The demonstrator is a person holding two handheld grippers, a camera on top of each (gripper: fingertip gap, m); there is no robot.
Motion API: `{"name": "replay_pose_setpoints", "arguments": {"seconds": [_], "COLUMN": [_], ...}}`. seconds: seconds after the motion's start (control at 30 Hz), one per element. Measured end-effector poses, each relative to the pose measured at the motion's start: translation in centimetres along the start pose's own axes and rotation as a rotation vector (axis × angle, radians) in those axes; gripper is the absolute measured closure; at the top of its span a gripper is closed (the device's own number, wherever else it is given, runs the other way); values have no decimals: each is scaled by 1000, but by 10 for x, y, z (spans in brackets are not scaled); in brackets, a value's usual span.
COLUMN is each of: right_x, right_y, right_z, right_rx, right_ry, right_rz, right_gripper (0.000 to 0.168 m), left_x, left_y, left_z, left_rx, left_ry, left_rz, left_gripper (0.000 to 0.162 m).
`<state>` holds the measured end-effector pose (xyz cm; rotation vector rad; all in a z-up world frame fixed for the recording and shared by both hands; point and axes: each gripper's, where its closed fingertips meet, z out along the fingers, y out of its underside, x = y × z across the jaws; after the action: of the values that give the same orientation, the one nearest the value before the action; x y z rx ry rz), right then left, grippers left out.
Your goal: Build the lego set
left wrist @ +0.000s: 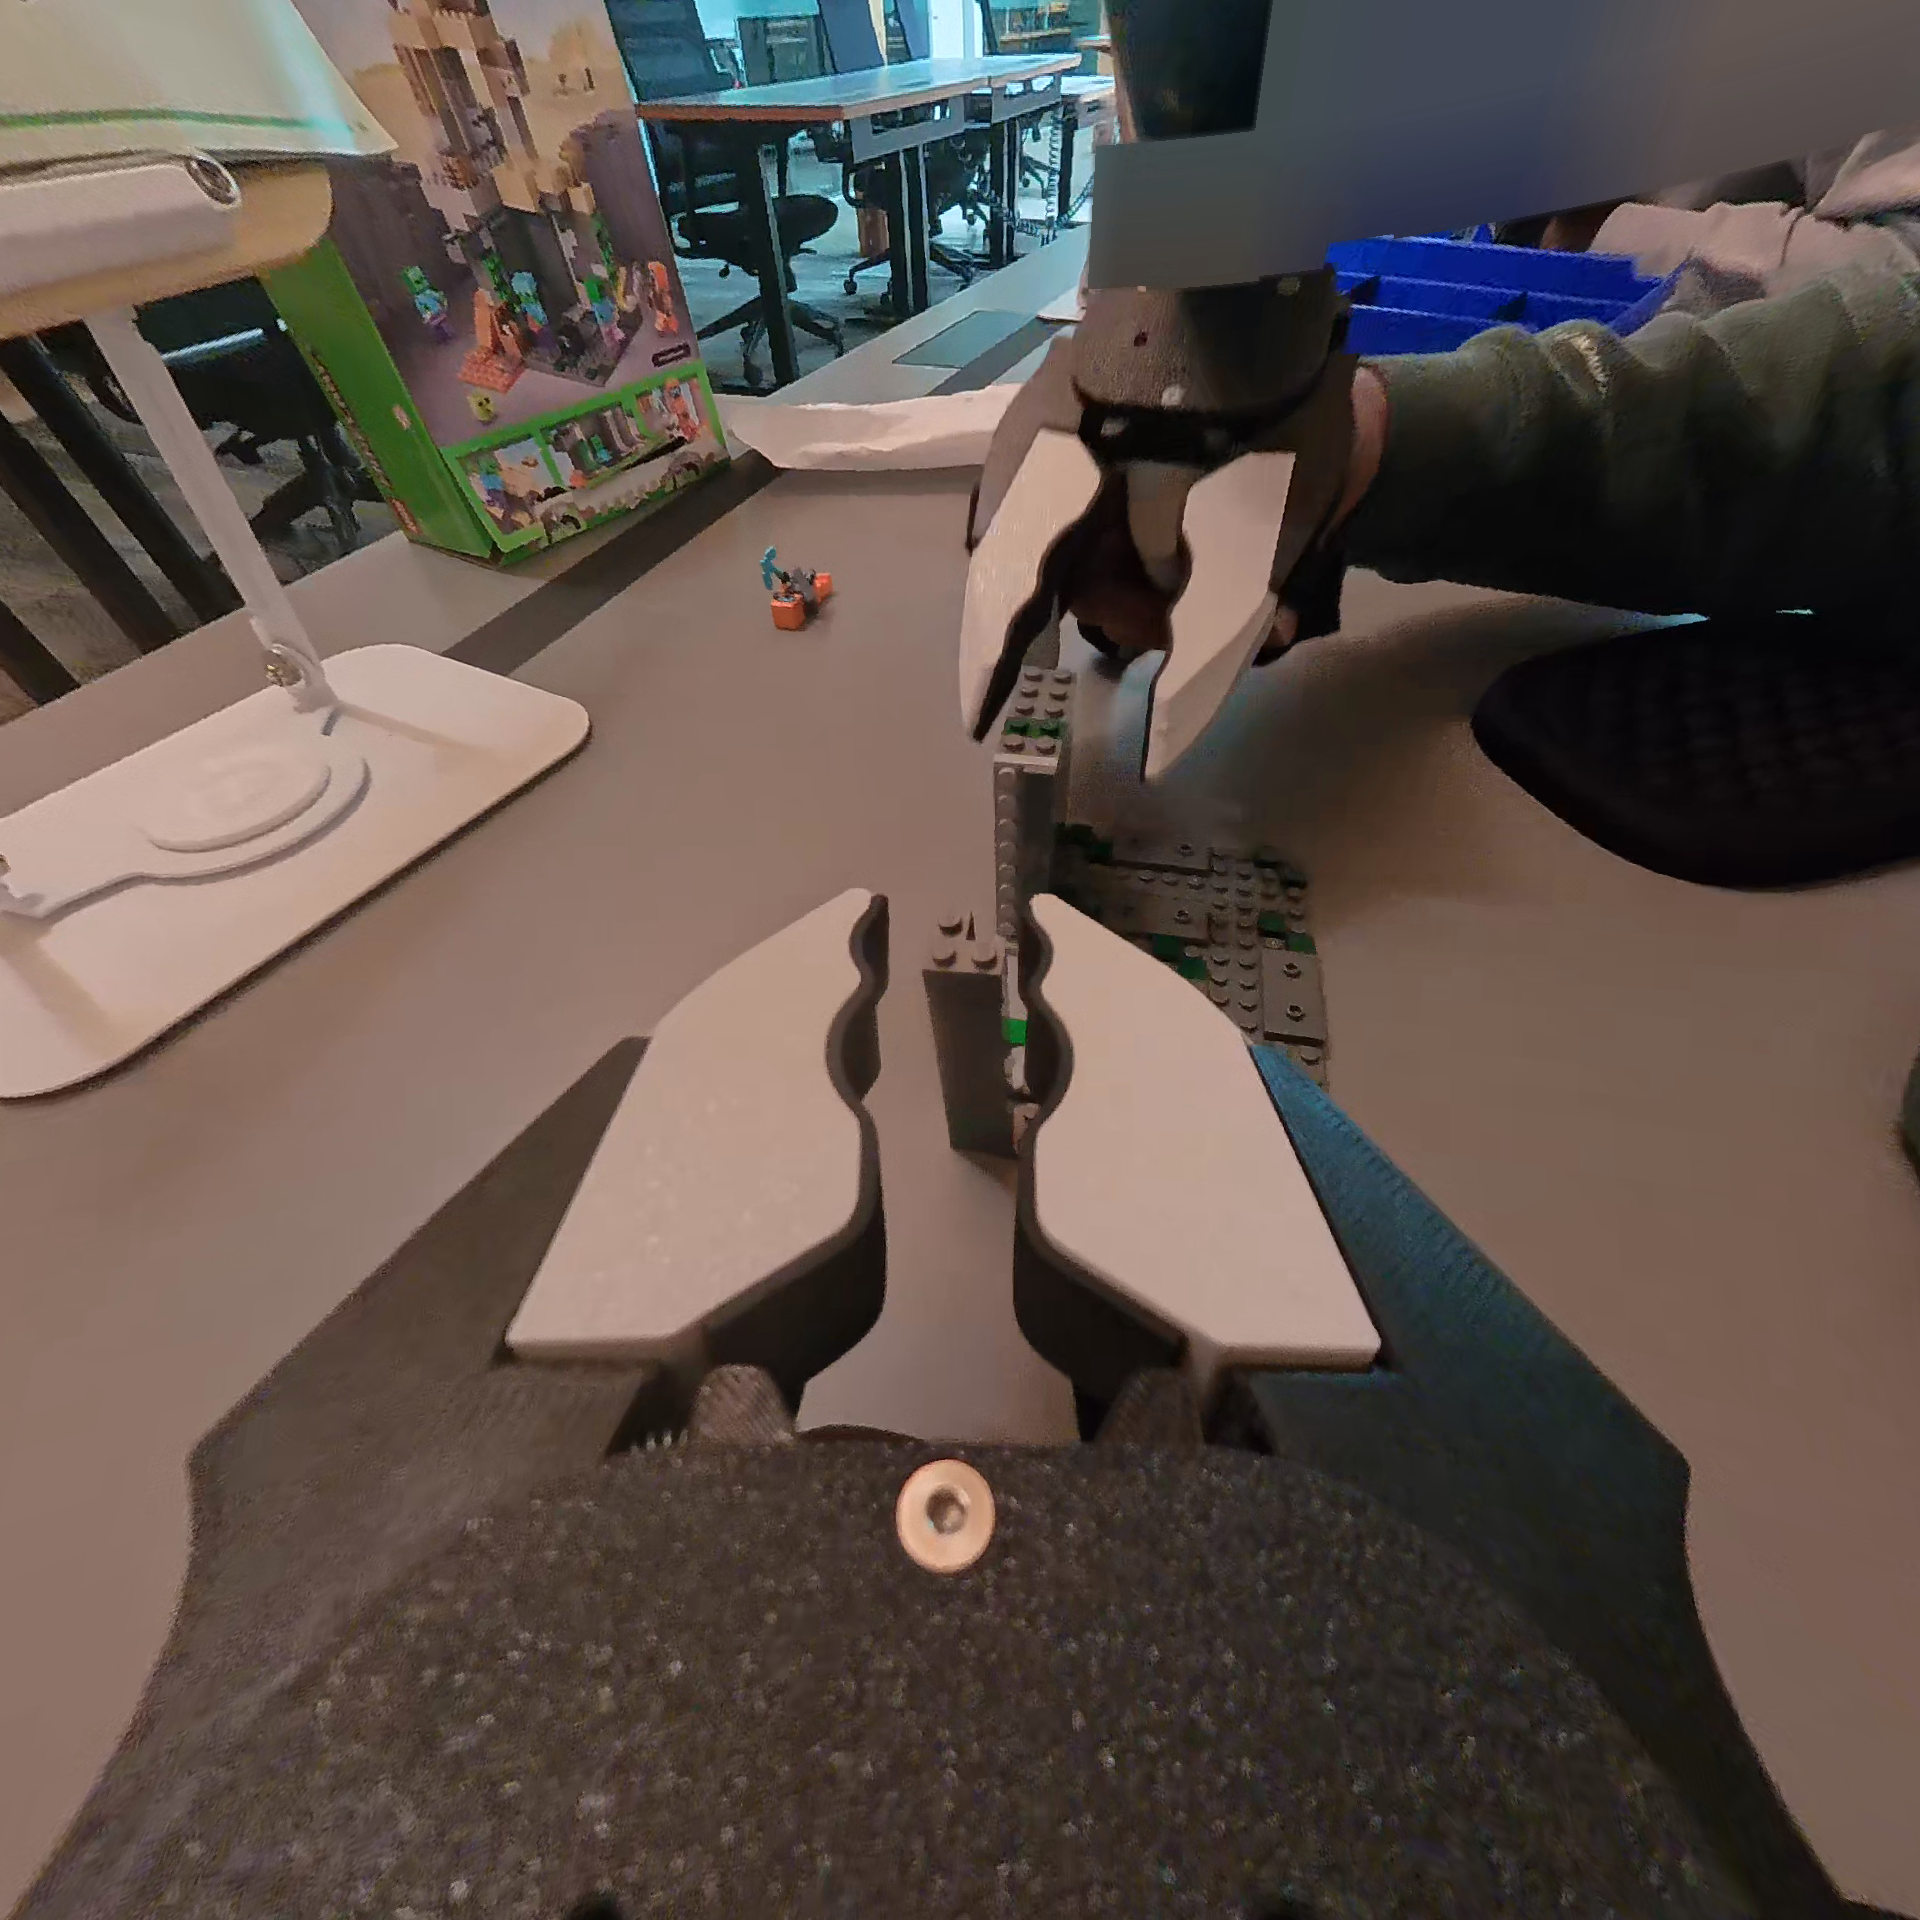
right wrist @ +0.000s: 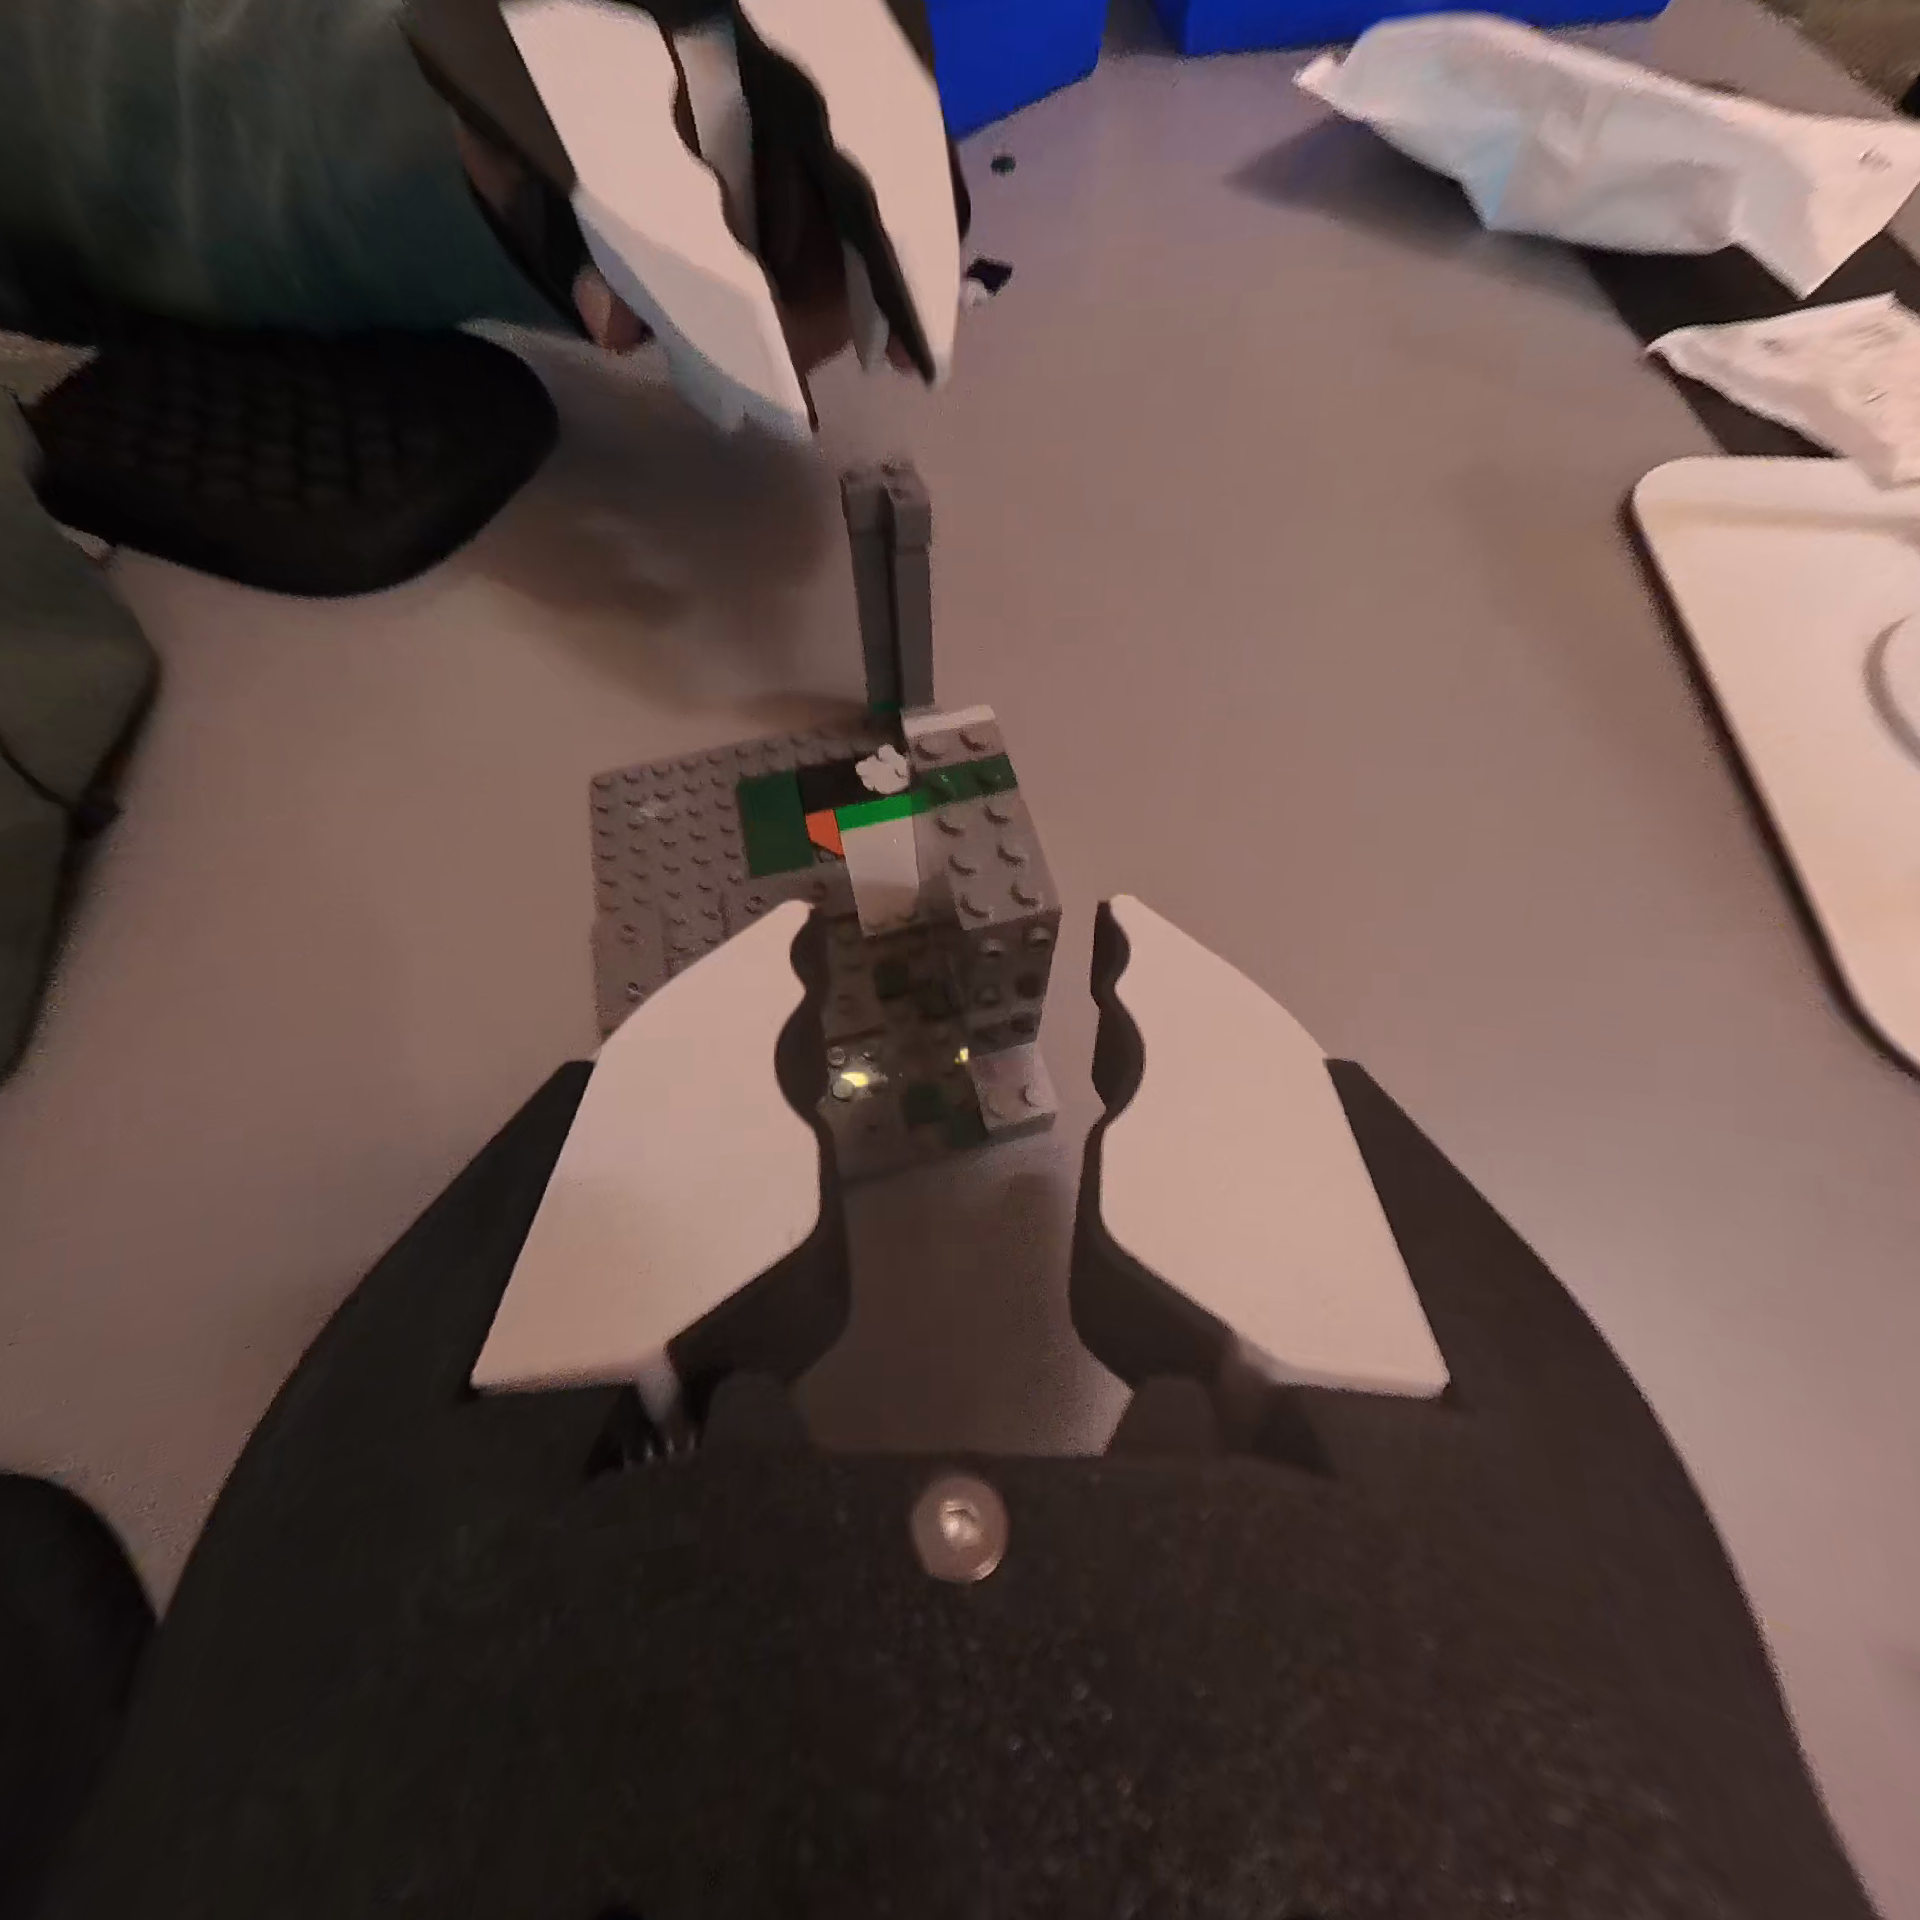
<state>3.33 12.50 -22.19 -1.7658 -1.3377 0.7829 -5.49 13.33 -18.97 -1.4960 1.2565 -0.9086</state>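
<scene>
A Lego build stands on a grey baseplate (left wrist: 1195,914) (right wrist: 665,842) with green and dark grey plates. A tall grey studded tower (left wrist: 1023,800) (right wrist: 997,883) rises at one corner and a thin dark grey pillar (left wrist: 971,1039) (right wrist: 888,582) at another. My left gripper (left wrist: 958,914) is open, its fingers either side of the pillar with a gap on the left. In the right wrist view it (right wrist: 868,400) hangs just above the pillar. My right gripper (right wrist: 953,914) is open around the tower top, and in the left wrist view it (left wrist: 1065,748) hovers over it.
The Lego set box (left wrist: 540,343) stands at the back left, with a small orange figure (left wrist: 795,597) lying in front of it. A white stand base (left wrist: 260,810) (right wrist: 1787,727) lies to one side. White paper bags (right wrist: 1610,135), blue bins (left wrist: 1475,291) and a black mesh pad (left wrist: 1714,748) lie around. My right fingertips sit around 10 cm from my left ones. From the right gripper's tips to the small orange figure (left wrist: 795,597) is close to 20 cm.
</scene>
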Motion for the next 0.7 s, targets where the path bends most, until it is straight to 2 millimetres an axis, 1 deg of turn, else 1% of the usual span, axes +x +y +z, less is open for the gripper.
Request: {"name": "replay_pose_setpoints", "arguments": {"seconds": [0.1, 0.2, 0.27, 0.43, 0.6, 0.7], "right_x": [4, 7, 5, 4, 2, 3], "right_y": [14, 24, 28, 29, 29, 28], "right_z": [14, 26, 31, 37, 37, 36], "right_rx": [-45, -98, -125, -133, -108, -83], "right_ry": [-28, -60, -87, -107, -125, -119], "right_rz": [-4, -24, -57, -102, -111, -115], "right_gripper": [120, 121, 126, 146, 151, 151], "left_x": [-1, -1, 0, 2, 5, 7], "left_y": [-2, -2, -2, -2, 1, 0], "left_z": [-4, -8, -9, -11, -11, -12], "left_rx": [-4, -13, -19, -29, -62, -77], "left_ry": [-14, -20, -19, 1, 25, 49], "left_rz": [1, 7, 9, 5, 7, -61], "left_gripper": [139, 140, 140, 140, 140, 139]}}
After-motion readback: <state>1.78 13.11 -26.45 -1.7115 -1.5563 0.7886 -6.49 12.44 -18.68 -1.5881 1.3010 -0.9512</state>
